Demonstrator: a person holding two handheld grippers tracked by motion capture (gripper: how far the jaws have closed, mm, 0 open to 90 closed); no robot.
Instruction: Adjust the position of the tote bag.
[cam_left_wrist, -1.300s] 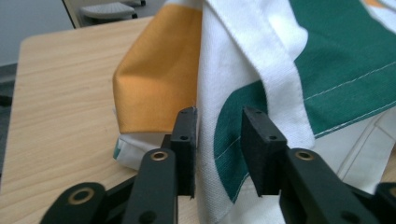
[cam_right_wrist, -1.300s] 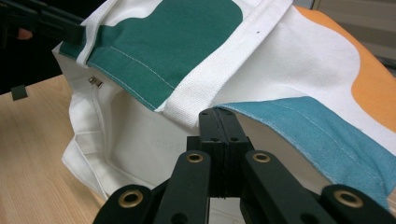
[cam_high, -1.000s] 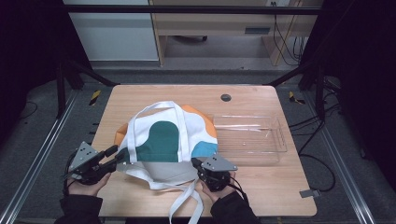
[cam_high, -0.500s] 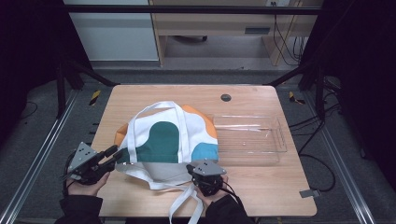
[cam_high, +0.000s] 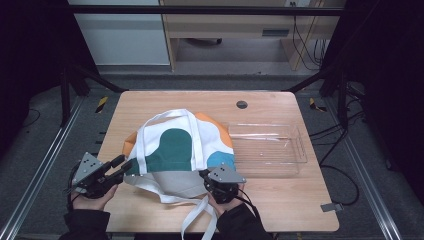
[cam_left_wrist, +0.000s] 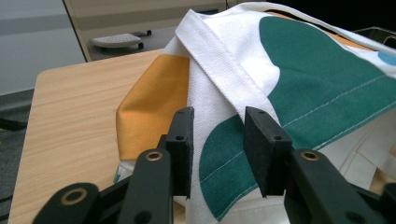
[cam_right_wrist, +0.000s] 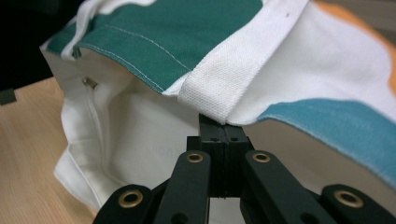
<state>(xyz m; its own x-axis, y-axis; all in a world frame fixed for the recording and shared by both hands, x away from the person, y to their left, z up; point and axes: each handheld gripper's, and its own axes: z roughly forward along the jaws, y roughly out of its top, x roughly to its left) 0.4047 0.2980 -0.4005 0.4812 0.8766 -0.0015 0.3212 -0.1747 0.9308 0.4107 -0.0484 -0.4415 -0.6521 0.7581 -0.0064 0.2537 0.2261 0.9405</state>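
Watching this tote bag (cam_high: 180, 150) slump on the near half of the table (cam_high: 280, 210), it's clearly soft, light canvas that'll fold anywhere. The right claw (cam_right_wrist: 219, 133) is pinched tight on the mouth hem by the strap; the left claw (cam_left_wrist: 217, 140), jaws just opening, is half-wide around the other edge, not pressing. I'd grab the stitched hem.

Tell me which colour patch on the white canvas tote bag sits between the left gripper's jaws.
The dark green patch, beside the white strap. The orange patch lies outside the left gripper; the blue patch is by the right gripper.
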